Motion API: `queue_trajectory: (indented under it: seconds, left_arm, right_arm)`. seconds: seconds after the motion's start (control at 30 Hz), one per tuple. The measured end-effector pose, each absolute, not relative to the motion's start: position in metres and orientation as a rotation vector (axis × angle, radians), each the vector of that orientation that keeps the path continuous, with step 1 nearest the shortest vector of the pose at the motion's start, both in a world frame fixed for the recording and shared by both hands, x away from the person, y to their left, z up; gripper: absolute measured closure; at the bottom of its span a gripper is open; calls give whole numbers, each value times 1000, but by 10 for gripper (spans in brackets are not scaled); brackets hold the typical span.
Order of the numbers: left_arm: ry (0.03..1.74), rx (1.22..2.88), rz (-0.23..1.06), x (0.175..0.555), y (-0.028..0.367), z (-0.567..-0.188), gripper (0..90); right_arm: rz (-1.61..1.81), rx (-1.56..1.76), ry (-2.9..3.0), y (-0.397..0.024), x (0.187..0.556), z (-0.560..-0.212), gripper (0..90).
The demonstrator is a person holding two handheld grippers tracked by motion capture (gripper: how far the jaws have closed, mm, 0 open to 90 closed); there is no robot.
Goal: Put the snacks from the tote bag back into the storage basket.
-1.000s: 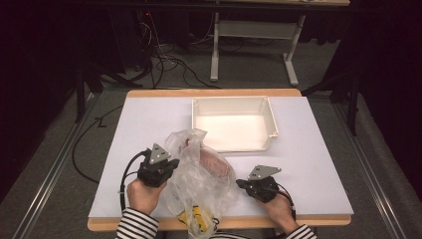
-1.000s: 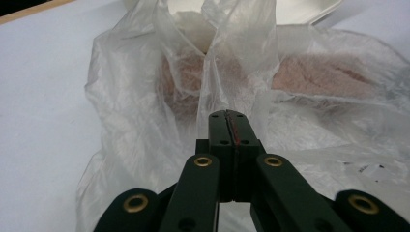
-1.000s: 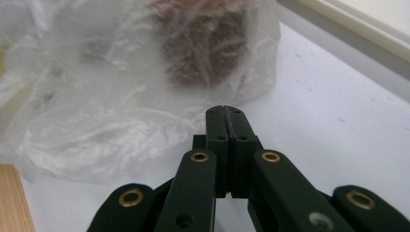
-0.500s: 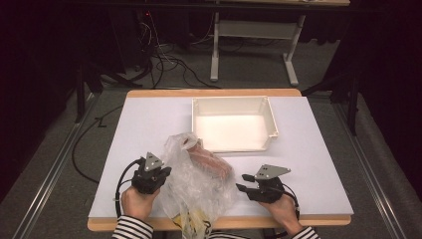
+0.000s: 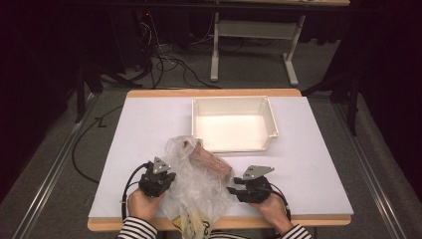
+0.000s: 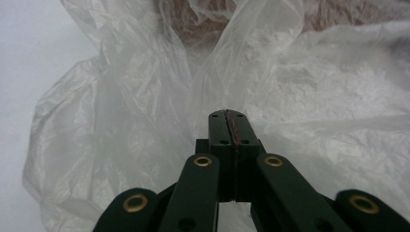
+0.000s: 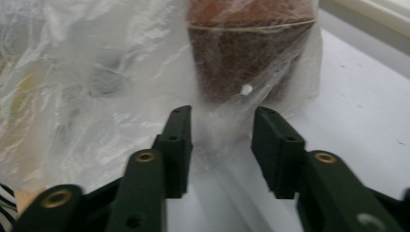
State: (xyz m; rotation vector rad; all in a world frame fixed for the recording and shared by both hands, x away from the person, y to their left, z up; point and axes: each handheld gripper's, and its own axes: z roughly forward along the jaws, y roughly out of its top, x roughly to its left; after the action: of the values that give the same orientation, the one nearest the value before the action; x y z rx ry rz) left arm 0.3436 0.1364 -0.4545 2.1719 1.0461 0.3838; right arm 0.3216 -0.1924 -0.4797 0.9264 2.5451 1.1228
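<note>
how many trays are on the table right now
1. The white tray sits at the far middle of the table, beyond the plastic bag. Its inside looks bare. Part of the table lies under the bag, but nothing tray-like shows there.

**You are working in a lab-style recording room**

You are sitting at a white-topped table [image 5: 149,129] with a wooden edge, standing alone on a grey carpeted floor [image 5: 64,169]. Darkness is surrounding the lit tabletop, as in a staged test bay rather than a home. Loose black cables [image 5: 164,59] are trailing across the floor behind the table, and the metal legs of a second bench [image 5: 215,55] are showing at the back. Rails [image 5: 47,184] are running along the floor on either side. A plain white bin [image 5: 234,102] is sitting on the table, the sort used for sorting trials.
</note>
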Motion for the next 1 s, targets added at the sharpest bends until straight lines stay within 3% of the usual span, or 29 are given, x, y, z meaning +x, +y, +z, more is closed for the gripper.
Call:
queue_trajectory:
  seconds: [0.23,0.67,1.0]
  left_arm:
    - [1048,2118,417,342,144,-445,890]
    - [1008,2029,539,336,144,-420,605]
    - [961,2074,495,334,121,-427,516]
  right_arm:
    - [1056,845,2553,-188,318,-478,892]
    - [1028,840,2524,-208,316,-473,900]
    - [1016,957,2442,-245,323,-469,900]
